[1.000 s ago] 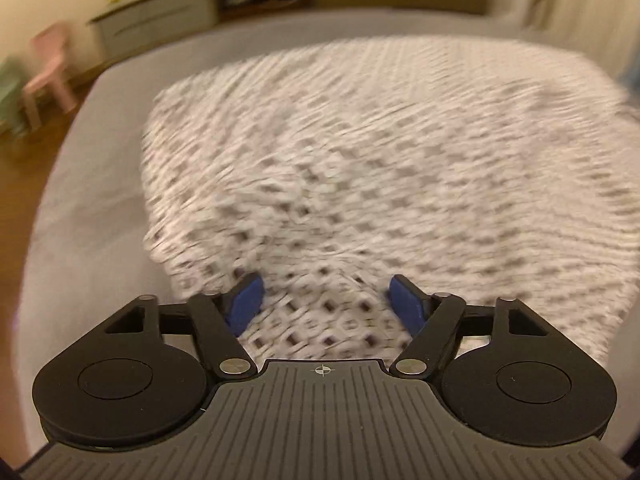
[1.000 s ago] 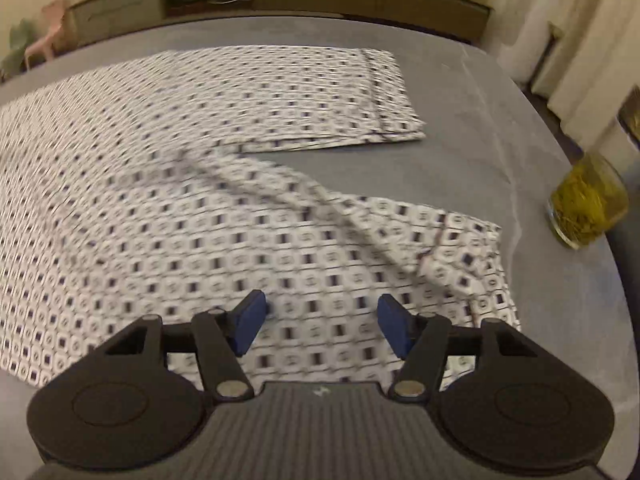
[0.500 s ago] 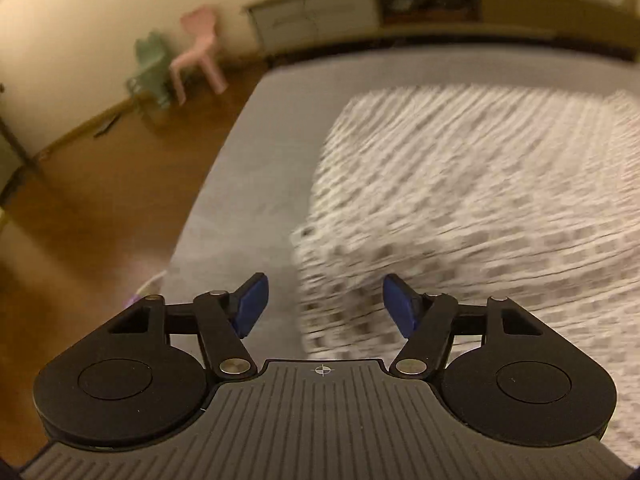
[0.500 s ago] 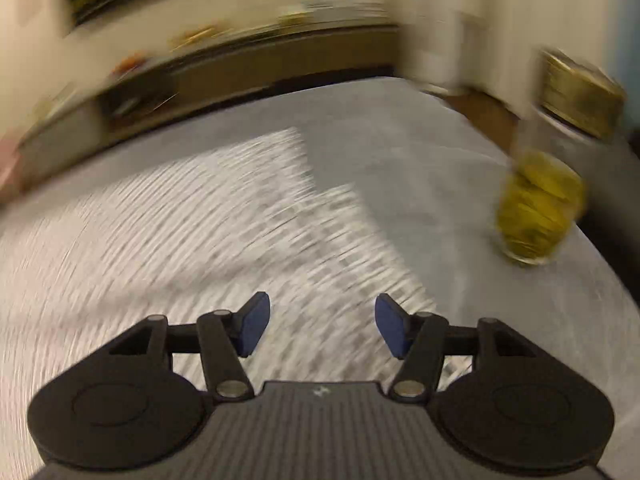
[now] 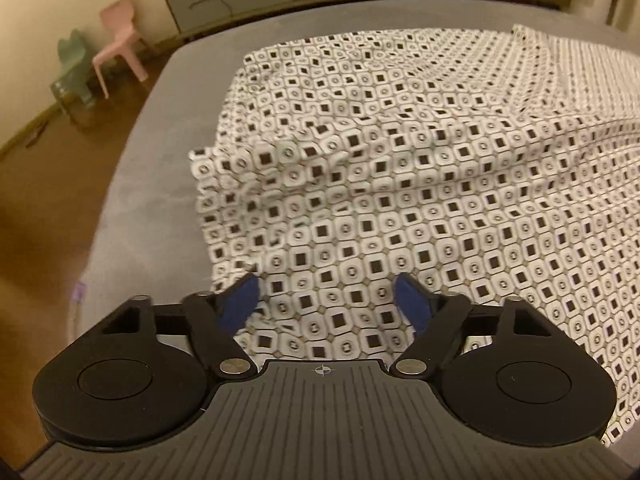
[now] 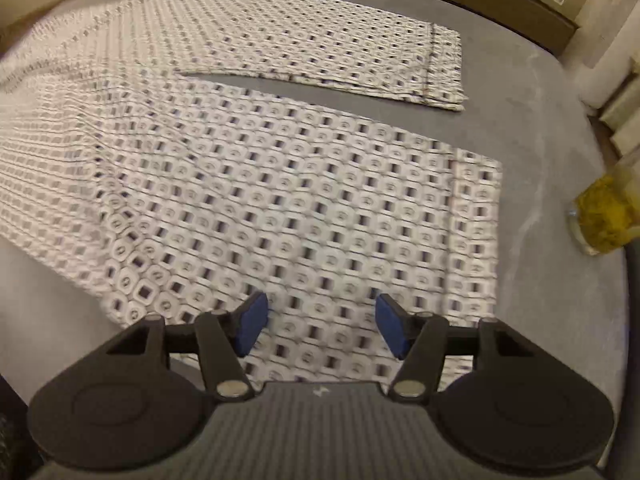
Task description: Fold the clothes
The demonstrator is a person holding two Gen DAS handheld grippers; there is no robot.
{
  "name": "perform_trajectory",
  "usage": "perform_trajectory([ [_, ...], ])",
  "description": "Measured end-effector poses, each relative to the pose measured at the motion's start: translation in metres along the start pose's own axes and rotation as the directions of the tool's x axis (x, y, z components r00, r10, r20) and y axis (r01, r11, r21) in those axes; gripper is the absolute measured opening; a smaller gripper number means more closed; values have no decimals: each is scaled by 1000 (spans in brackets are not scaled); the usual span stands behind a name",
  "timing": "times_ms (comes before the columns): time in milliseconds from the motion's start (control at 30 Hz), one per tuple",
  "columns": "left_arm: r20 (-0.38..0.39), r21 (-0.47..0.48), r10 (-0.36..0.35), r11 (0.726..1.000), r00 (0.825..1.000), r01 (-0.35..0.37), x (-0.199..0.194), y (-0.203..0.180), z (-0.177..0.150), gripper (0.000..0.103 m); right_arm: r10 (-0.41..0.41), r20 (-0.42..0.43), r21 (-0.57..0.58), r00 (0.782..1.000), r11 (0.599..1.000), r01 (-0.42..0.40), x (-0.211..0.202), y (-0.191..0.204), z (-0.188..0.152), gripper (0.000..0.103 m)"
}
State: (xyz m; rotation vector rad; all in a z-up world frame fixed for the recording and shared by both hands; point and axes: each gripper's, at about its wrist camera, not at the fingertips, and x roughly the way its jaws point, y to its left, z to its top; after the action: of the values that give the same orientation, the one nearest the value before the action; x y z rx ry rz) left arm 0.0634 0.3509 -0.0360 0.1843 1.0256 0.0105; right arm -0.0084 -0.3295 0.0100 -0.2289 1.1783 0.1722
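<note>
Left wrist view: the left gripper (image 5: 326, 296), jaws wide and empty, hovers over the rumpled waist end of the white, black-square-patterned trousers (image 5: 420, 184) on the grey bed (image 5: 160, 168)

Right wrist view: the right gripper (image 6: 318, 326), equally spread and empty, is above the near leg's hem; both legs lie flat, so each likely needs an edge to pinch

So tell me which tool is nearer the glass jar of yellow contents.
Right. The right tool has the glass jar just off to its right; the left tool hovers over the patterned trousers' bunched far end.
</note>
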Motion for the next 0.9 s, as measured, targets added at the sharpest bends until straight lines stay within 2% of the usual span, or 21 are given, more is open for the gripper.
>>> perform_trajectory([
  [67,2,-2,7,1000,1000,-7,1,5,1,65,-38,68,51,997,998,35,-3,-12,19,59],
  [133,4,-5,14,1000,1000,-14,2,11,2,67,-46,118,110,992,993,33,-1,-22,39,60],
  [233,7,-8,24,1000,1000,-24,4,19,4,63,-51,98,123,994,992,39,26,-16,48,60],
  [300,9,-11,31,999,999,-31,5,24,5,70,-49,97,128,994,991,36,44,-8,52,60],
  [367,15,-65,30,997,999,-29,7,37,-1,72,-11,133,159,991,987,-10,51,-1,54,60],
  [433,22,-103,57,993,998,-54,7,47,-5,80,27,148,172,989,984,-52,52,4,52,65],
  [467,20,-118,71,991,997,-68,8,51,-5,81,30,142,164,989,985,-53,48,4,52,65],
  [500,12,-126,93,988,996,-91,8,55,-3,80,33,135,156,990,986,-54,45,4,51,65],
  [533,6,-124,111,986,994,-110,6,56,-1,70,34,127,149,991,987,-53,42,4,51,64],
  [567,1,-119,127,985,992,-126,4,56,2,66,31,110,145,993,988,-47,41,1,52,64],
  [600,13,-126,122,985,992,-120,-3,54,4,61,25,96,143,995,989,-39,39,-2,53,62],
  [633,44,-137,107,986,993,-100,-11,52,8,62,12,101,147,995,989,-27,34,-5,54,61],
  [733,125,-163,62,986,990,-41,-24,44,31,62,-3,163,178,987,984,-26,20,-17,70,63],
  [833,176,-172,26,985,984,5,-24,34,64,62,-64,223,230,973,973,11,23,-33,113,69],
  [900,167,-136,-4,990,986,27,-8,20,92,62,-99,253,267,962,963,28,30,-44,144,69],
])
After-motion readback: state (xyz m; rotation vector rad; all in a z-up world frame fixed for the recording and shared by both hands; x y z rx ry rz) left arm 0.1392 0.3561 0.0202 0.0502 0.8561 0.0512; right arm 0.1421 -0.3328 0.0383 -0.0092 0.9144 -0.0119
